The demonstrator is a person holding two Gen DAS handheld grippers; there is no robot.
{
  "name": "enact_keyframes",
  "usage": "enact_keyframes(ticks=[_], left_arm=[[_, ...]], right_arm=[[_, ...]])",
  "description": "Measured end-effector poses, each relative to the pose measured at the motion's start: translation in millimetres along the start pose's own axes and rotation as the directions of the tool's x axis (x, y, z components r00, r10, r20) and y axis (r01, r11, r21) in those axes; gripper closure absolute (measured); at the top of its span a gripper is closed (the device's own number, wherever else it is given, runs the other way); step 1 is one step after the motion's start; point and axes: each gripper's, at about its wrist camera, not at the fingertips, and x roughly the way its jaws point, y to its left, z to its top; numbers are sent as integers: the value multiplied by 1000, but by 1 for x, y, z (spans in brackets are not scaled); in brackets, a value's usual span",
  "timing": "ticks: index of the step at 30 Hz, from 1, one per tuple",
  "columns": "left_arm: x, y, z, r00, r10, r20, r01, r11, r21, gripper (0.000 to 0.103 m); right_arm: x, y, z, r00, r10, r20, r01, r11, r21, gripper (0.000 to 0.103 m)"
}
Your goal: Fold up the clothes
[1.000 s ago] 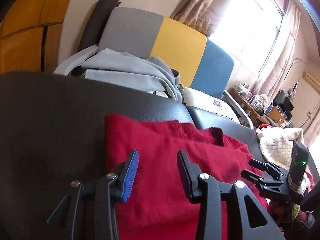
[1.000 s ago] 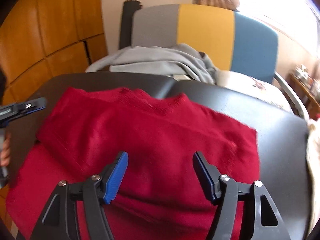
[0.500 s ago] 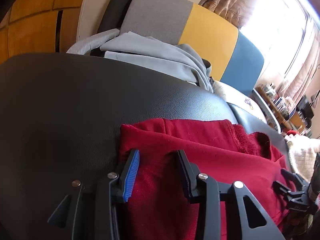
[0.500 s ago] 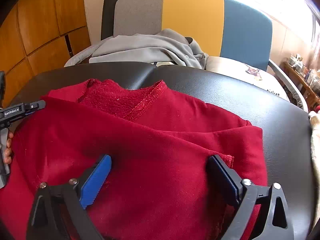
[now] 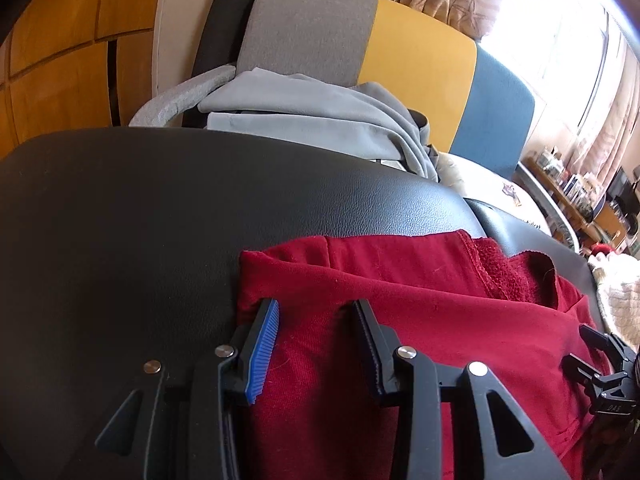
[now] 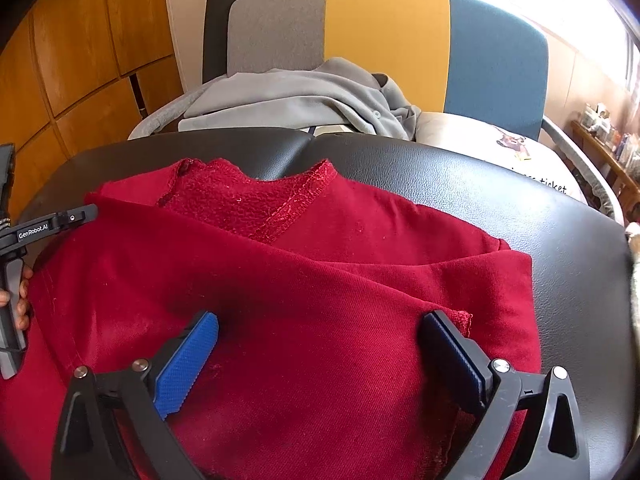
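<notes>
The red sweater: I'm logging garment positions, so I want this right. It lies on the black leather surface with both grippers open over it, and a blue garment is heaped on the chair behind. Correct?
Not quite. The garment heaped on the chair is grey, not blue, as the right wrist view shows; only one chair panel is blue. The red sweater does lie on the black leather surface, with the left gripper and right gripper open over it.

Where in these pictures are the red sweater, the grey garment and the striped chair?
red sweater [image 6: 320,320]: right wrist view, on its folded front.
grey garment [image 6: 296,100]: right wrist view, on its bunched middle.
striped chair [image 6: 384,36]: right wrist view, on the yellow backrest panel.
</notes>
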Motion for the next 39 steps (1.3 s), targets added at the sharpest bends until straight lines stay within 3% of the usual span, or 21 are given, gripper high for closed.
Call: enact_keyframes(ticks=[5,7,10,13,18,22,27,33,37,39], left_arm=[[-42,-10,-18,996,-68,56,66,997,28,62],[-48,-17,-33,995,-90,37,88,994,59,61],[-38,-23,-55,998,-62,-31,65,992,111,61],[-36,-16,-49,995,-90,-31,92,993,73,59],[-42,-22,-31,997,-47,-62,51,996,77,60],[-94,-7,-39,987,-159,13,160,987,-12,58],[-153,29,-94,973,-232,16,232,971,-54,58],[-210,70,-183,971,-237,-28,232,965,-126,56],[-220,74,-216,962,-266,-60,253,954,-162,54],[-222,73,-230,958,-277,-78,261,950,-170,54]], right_arm=[[0,-1,1,1000,1,0,-1,1000,2,0],[0,-1,1,1000,2,1,-2,1000,3,0],[1,-2,1,1000,8,-1,-8,1000,5,0],[3,-1,2,1000,10,-5,-10,1000,7,0],[1,0,9,999,8,-41,-8,1000,-1,0],[-40,-8,1,994,108,-10,-108,994,29,0],[-118,-44,-61,961,273,47,-277,951,140,0],[-171,-92,-175,926,378,8,-350,849,396,0],[-195,-91,-221,887,459,45,-430,787,442,0],[-197,-79,-234,851,523,34,-480,751,454,0]])
